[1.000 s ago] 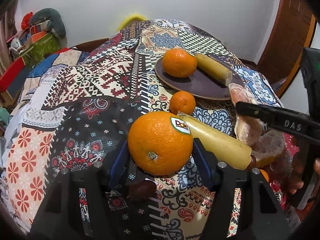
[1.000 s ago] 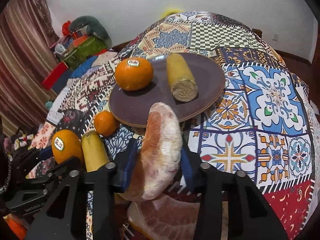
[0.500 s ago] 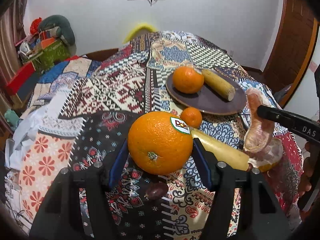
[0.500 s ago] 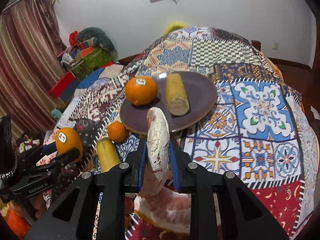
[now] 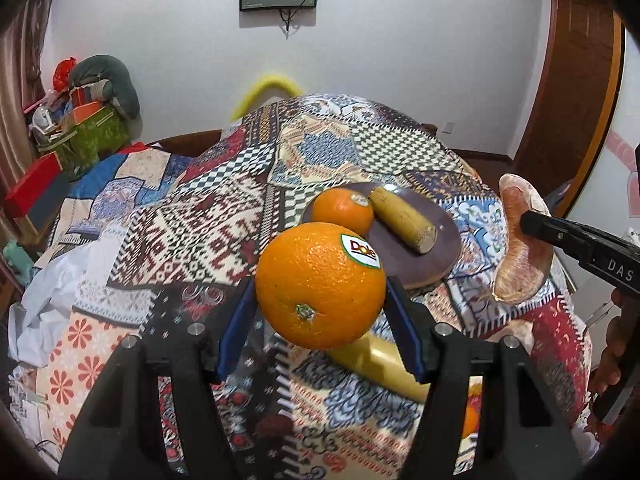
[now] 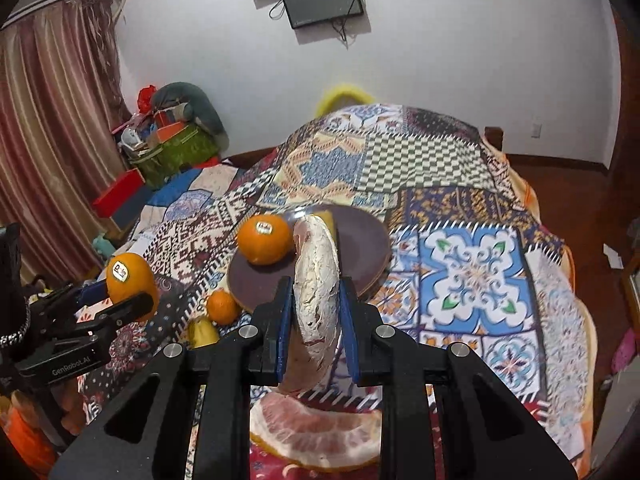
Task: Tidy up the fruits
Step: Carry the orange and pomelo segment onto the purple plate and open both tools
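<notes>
Ahead of both grippers, the plate (image 6: 368, 236) already has an orange (image 6: 264, 245) and banana piece (image 5: 402, 219); left gripper (image 5: 320, 312) squeezes a big orange (image 5: 320, 286); right gripper (image 6: 314, 320) pinches a pomelo slice (image 6: 316, 300); more fruit waits below.

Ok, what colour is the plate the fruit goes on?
Dark brownish purple plate; clearest in the right wrist view.

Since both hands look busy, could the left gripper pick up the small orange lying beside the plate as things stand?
Probably not yet: the left gripper is shut on the large Dole orange, so its jaws are full. The small orange itself lies uncovered on the cloth beside the plate.
</notes>
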Motion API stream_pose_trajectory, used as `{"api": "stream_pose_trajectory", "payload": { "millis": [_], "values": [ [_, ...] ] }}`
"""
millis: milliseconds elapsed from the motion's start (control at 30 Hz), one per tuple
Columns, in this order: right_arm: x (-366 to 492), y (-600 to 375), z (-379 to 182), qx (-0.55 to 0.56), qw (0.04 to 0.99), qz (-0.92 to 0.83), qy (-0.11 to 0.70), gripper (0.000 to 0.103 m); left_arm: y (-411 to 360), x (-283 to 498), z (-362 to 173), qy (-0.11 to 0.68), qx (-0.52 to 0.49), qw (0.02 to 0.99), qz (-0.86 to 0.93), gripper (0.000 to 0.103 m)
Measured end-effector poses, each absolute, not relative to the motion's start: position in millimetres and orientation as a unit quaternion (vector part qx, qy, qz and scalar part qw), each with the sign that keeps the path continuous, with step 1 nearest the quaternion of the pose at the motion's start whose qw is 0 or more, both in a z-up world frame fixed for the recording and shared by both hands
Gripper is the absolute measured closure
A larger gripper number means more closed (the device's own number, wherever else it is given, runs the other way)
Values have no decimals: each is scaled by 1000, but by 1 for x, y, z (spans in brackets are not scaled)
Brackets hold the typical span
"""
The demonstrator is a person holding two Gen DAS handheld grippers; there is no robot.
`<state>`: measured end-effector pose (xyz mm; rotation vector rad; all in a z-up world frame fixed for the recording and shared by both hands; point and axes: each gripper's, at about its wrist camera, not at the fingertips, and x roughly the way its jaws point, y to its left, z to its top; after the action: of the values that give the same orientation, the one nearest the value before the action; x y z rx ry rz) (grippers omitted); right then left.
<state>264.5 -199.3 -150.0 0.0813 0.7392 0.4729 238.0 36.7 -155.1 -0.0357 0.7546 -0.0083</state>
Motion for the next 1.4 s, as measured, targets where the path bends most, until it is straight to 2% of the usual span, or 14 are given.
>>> {"api": "stream_pose_trajectory", "payload": {
  "millis": [433,800,1133,1400],
  "values": [
    [290,-215,-147,42,912,215,348,83,13,288,-152,361,-6,932,-24,39],
    [334,-209,-154,15,906,229,355,83,-10,335,-178,390,7,920,-44,39],
    [368,-193,-171,-33,893,244,378,83,-25,363,-190,398,26,915,-55,39],
    [389,-184,-192,-27,872,270,407,83,-35,368,-198,402,46,912,-69,39]
  ]
}}
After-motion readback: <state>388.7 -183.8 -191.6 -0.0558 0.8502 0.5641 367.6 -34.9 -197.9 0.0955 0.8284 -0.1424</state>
